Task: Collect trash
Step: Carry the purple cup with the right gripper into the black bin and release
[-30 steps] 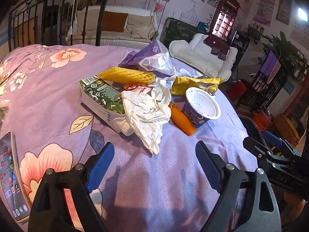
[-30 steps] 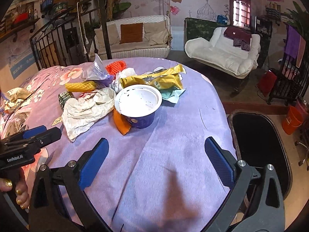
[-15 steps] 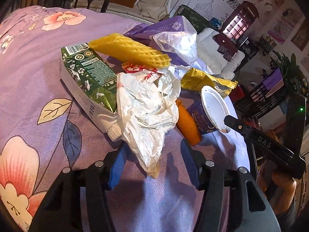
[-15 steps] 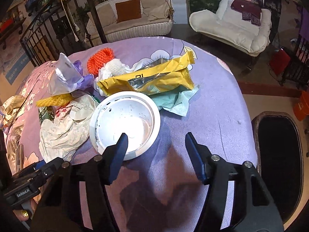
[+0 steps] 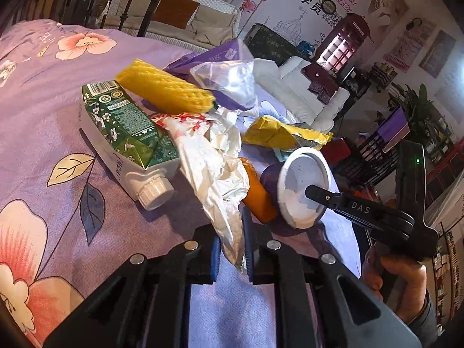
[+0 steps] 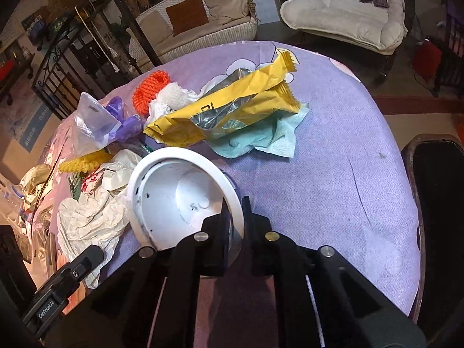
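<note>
Now you have two pieces of trash pinched, one in each tool, so the picking-up step is done and lifting comes next. Your left tool [image 5: 232, 249] has just squeezed shut on the tail end of the crumpled white paper wrapper [image 5: 214, 162]. Your right tool [image 6: 233, 217] has just squeezed shut on the near rim of the round white plastic cup with the purple outside [image 6: 177, 200], one finger inside and one outside.

Both lie near you on the table with the purple flowered cloth [image 6: 333, 174]. I think you should lift slowly, because the wrapper is floppy and the cup, already tipped, could slip.

Beside the wrapper lies a green and white drink carton with a white cap [image 5: 127, 133]. An orange wrapper [image 5: 258, 194] sits between the paper and the cup. Farther off are a yellow foam net sleeve [image 5: 165, 87], a yellow snack bag [image 6: 229, 110] on a pale green paper napkin [image 6: 275, 139], and a clear plastic bag [image 5: 229, 78]. A black bin [image 6: 438, 203] waits off the table's right edge.
</note>
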